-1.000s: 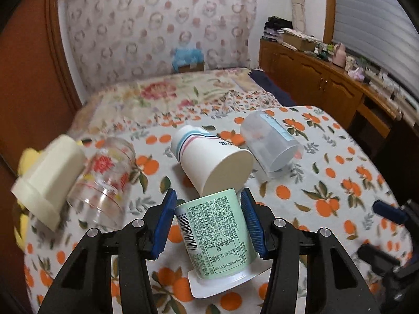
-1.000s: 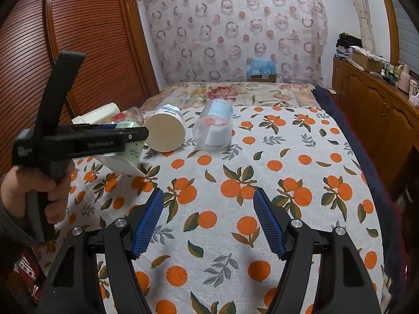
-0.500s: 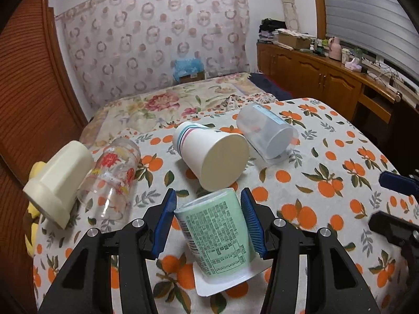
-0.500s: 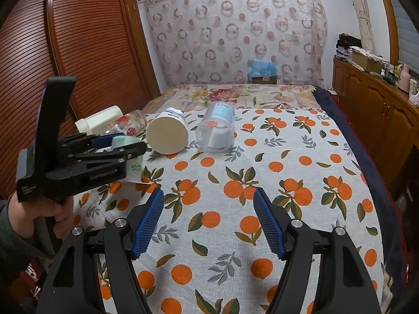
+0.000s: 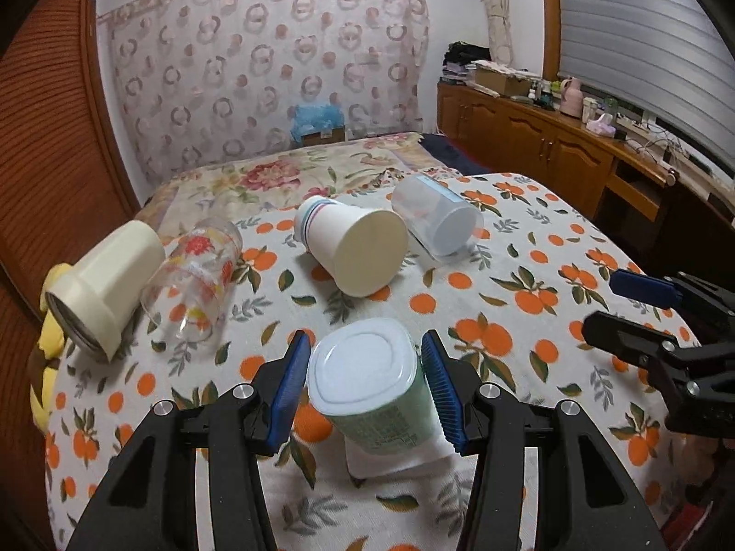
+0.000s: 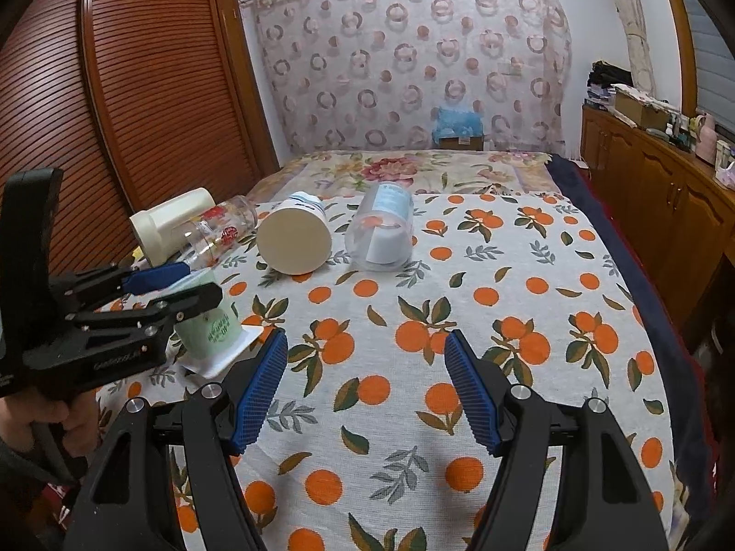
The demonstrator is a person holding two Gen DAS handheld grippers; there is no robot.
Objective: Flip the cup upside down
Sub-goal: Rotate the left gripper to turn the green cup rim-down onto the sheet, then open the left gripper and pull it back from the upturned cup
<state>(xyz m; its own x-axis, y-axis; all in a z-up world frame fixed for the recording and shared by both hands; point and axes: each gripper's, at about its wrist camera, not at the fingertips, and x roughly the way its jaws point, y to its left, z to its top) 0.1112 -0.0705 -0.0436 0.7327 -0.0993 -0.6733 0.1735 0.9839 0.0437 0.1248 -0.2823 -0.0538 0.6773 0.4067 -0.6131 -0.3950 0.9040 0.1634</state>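
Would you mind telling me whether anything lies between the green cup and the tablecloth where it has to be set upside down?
Nothing visible does. The green cup, between the left gripper fingers, already sits wide rim down on the tablecloth. The paper cup lies apart, farther back.

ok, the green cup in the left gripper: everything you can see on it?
The green cup looks like a pale green plastic yogurt-style tub with printed label text and a rounded-square white base facing up. It stands upside down, its wide white rim flange on the orange-print tablecloth. The left gripper brackets it, blue fingers at both sides; contact looks close but I can't confirm a squeeze. Nothing else touches it.
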